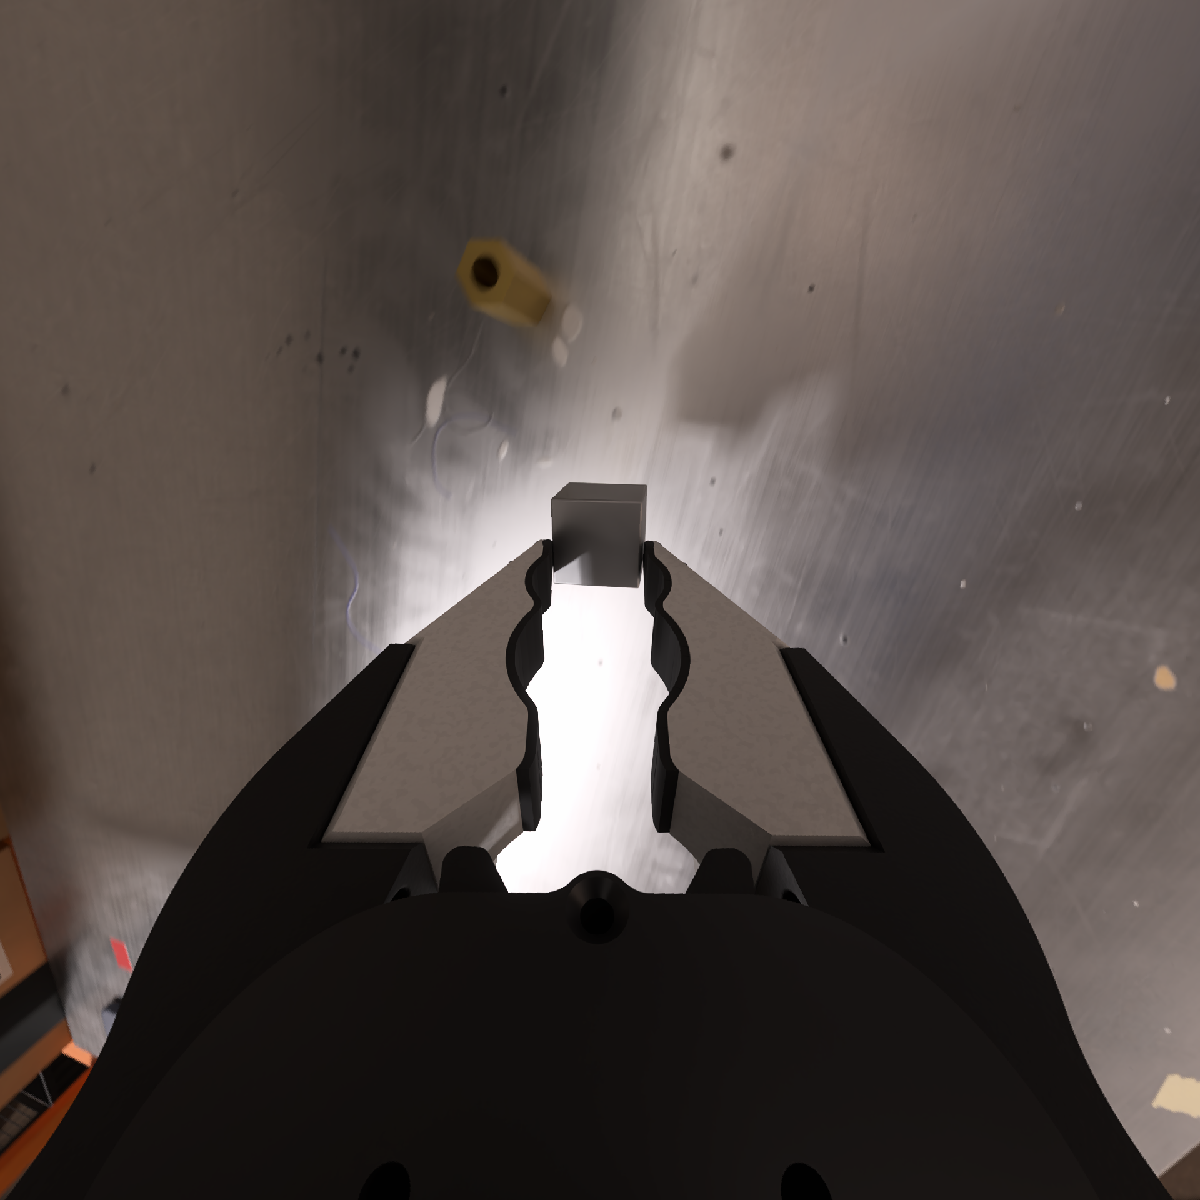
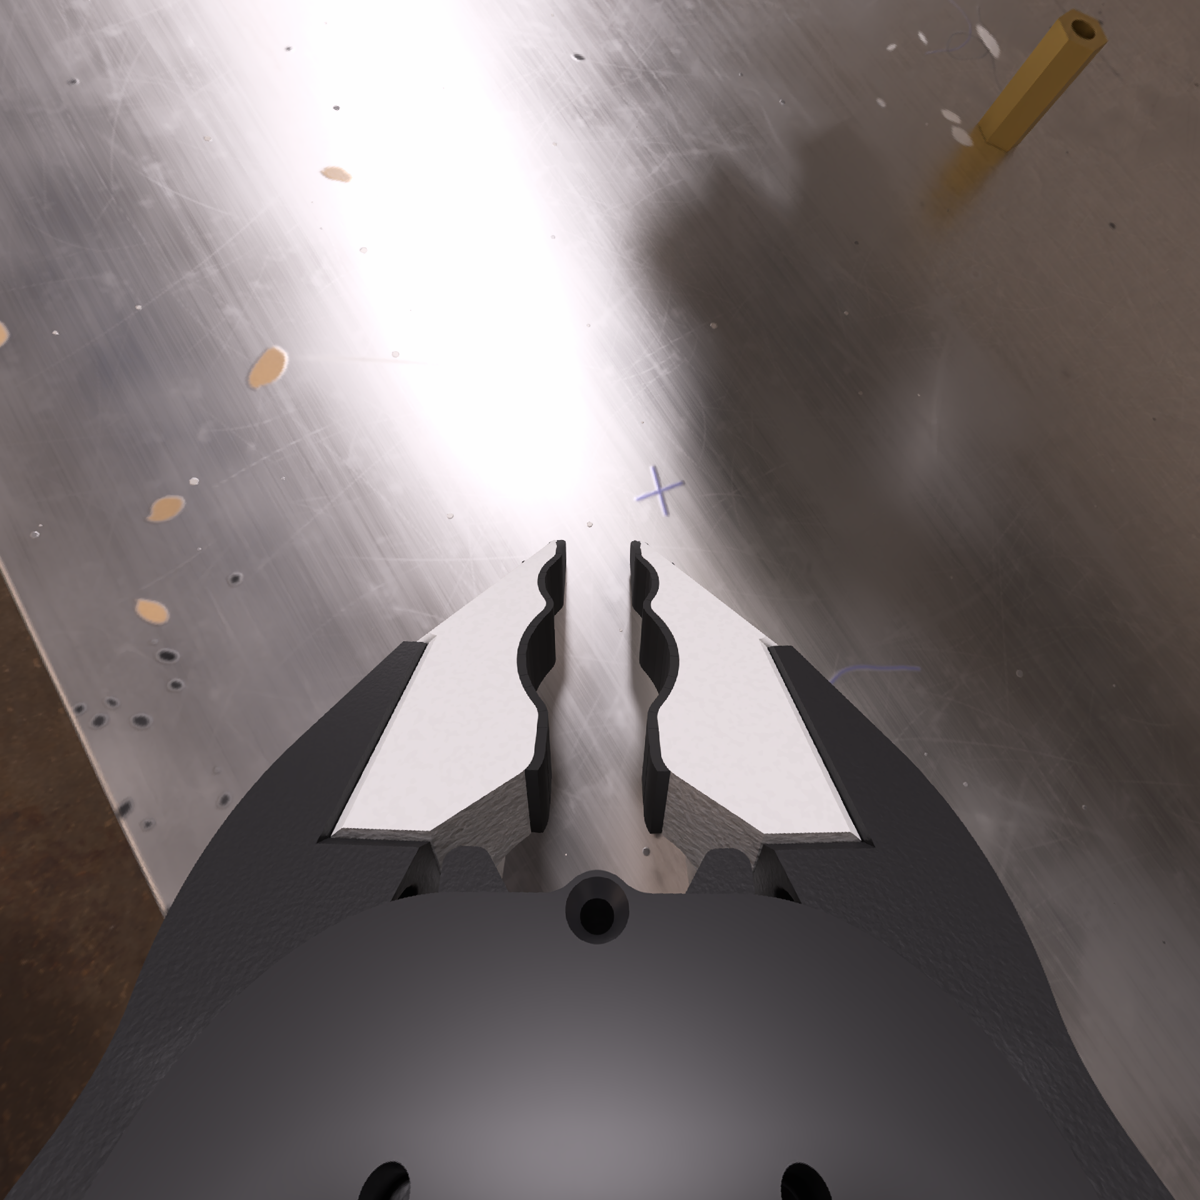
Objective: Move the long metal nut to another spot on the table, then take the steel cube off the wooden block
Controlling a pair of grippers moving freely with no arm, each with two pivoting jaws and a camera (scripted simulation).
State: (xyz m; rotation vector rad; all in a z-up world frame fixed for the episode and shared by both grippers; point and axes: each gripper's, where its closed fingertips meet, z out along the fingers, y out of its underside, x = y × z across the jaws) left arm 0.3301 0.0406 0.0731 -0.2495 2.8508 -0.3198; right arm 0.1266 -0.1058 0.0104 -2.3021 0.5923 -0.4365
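Observation:
My left gripper [image 1: 597,562] is shut on the steel cube [image 1: 597,523], which sits between the fingertips, held above the shiny metal table [image 1: 909,519]. The long brass-coloured hexagonal nut [image 1: 503,286] stands on end on the table, ahead and to the left of the cube. In the right wrist view the nut [image 2: 1039,84] stands at the far top right, mirrored in the table. My right gripper [image 2: 597,552] is open and empty, with a narrow gap between its fingers, low over the table [image 2: 260,227]. No wooden block shows in either view.
The table's left edge [image 2: 71,701] runs diagonally, with brown floor [image 2: 52,909] beyond it. A blue cross mark [image 2: 659,488] lies just ahead of my right fingertips. Tan spots [image 2: 267,367] dot the table. Cardboard boxes [image 1: 19,922] show at the lower left of the left wrist view.

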